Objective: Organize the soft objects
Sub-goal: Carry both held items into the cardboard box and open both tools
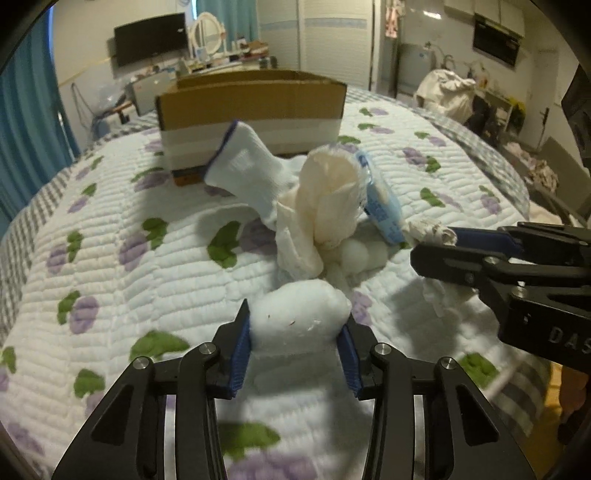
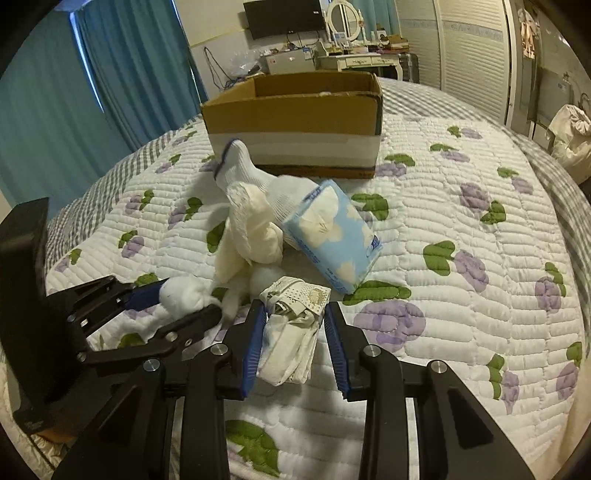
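Note:
My left gripper [image 1: 295, 325] is shut on a white cotton wad [image 1: 299, 314], which also shows in the right wrist view [image 2: 183, 295]. My right gripper [image 2: 293, 314] has its pads around a folded white and grey cloth [image 2: 291, 325]; the left pad touches it, a small gap shows at the right pad. Behind lie a cream gauze bundle [image 1: 328, 195], a white sock with a blue cuff [image 1: 243, 166], a light blue tissue pack [image 2: 336, 236] and small cotton balls [image 1: 354, 254]. An open cardboard box [image 2: 295, 122] stands on the quilt beyond the pile.
Everything lies on a bed with a white quilt [image 2: 461, 258] printed with purple and green flowers. Blue curtains [image 2: 122, 74] hang at the left. A dresser with a mirror [image 2: 347, 18] and a wardrobe [image 2: 472, 55] stand behind the bed.

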A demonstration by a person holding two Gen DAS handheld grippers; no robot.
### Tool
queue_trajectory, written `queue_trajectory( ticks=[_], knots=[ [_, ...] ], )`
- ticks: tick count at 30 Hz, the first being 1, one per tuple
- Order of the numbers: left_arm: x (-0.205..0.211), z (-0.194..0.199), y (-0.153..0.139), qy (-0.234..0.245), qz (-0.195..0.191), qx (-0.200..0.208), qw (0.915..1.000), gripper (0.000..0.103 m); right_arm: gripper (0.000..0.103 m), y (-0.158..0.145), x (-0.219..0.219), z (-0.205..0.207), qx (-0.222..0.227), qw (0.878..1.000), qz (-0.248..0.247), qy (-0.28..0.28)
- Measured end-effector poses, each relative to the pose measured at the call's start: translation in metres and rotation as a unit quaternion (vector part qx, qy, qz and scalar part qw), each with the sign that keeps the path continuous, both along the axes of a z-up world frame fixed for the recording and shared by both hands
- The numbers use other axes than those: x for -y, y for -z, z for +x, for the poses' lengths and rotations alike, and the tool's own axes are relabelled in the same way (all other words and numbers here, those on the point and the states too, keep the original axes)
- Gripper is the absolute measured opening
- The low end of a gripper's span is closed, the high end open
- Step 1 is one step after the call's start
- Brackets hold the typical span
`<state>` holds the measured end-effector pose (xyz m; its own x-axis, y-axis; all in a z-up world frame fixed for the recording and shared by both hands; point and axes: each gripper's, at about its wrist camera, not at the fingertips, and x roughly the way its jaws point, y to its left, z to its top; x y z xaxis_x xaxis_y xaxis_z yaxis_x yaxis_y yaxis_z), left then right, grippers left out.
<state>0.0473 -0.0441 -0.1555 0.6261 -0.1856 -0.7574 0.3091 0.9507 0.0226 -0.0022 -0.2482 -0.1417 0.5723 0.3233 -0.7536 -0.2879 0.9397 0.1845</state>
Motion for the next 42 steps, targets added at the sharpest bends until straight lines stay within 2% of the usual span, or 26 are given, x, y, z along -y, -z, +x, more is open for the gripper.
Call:
queue_trajectory(
  ticks=[3,6,9,15,23,29,35,39,42],
  knots=[
    [-0.004,-0.011,-0.017,-0.009,-0.008,0.008,0.9999,0.041,0.033,-0.013,-0.003,-0.009,0.014,1.0,-0.001,-0.003],
    [-0.007,-0.018,-0.038,-0.024,0.003,0.022,0.9995,0.041,0.033,-0.028,-0.006,-0.019,0.032,0.999,-0.003,-0.007],
    [-0.014,-0.025,-0.064,-0.032,-0.012,0.041,0.9986,0.041,0.033,-0.045,-0.008,-0.025,0.048,0.999,0.001,-0.01],
    [-0.019,-0.021,-0.107,-0.04,-0.016,0.078,0.996,0.041,0.033,-0.086,-0.009,-0.021,0.086,0.996,0.008,-0.015],
    [-0.017,0.029,-0.151,-0.038,-0.021,0.127,0.9909,0.041,0.033,-0.15,-0.011,0.029,0.145,0.989,0.016,-0.025],
    [-0.016,0.096,-0.167,-0.046,-0.024,0.148,0.9877,0.041,0.033,-0.187,-0.009,0.101,0.183,0.983,0.013,-0.008],
    [-0.009,0.169,-0.162,-0.041,-0.019,0.163,0.9857,0.041,0.033,-0.184,0.001,0.186,0.168,0.985,0.028,0.002],
    [-0.003,0.209,-0.137,-0.041,0.002,0.151,0.9878,0.041,0.033,-0.158,0.002,0.244,0.141,0.99,0.024,0.017],
    [-0.002,0.237,-0.114,-0.041,0.004,0.132,0.9904,0.041,0.033,-0.126,0.002,0.282,0.112,0.993,0.03,0.02]
  ],
)
